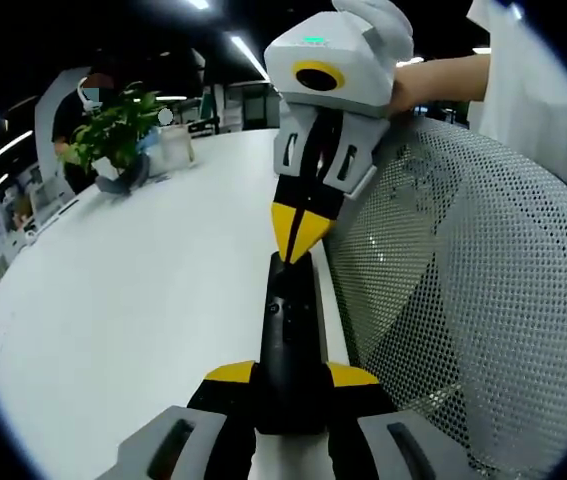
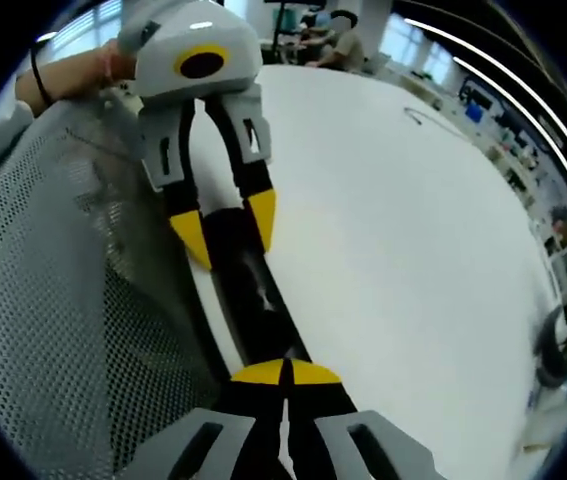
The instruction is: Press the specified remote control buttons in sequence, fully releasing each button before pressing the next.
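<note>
Smooth white tabletop (image 1: pixel 133 300) is seen curving away through an office lit by ceiling strips, with a leafy potted plant (image 1: pixel 113 135) at its far left and a white mesh chair back (image 1: pixel 473 300) crowding its right edge. Along that edge a slim, glossy black remote control (image 1: pixel 291 350) is clamped at its near end between the yellow-tipped jaws of the left gripper (image 1: pixel 291 378). From the far side the right gripper (image 2: pixel 285 372), held by a hand (image 1: pixel 433 85), is brought with its yellow tips closed together onto the remote's other end.
</note>
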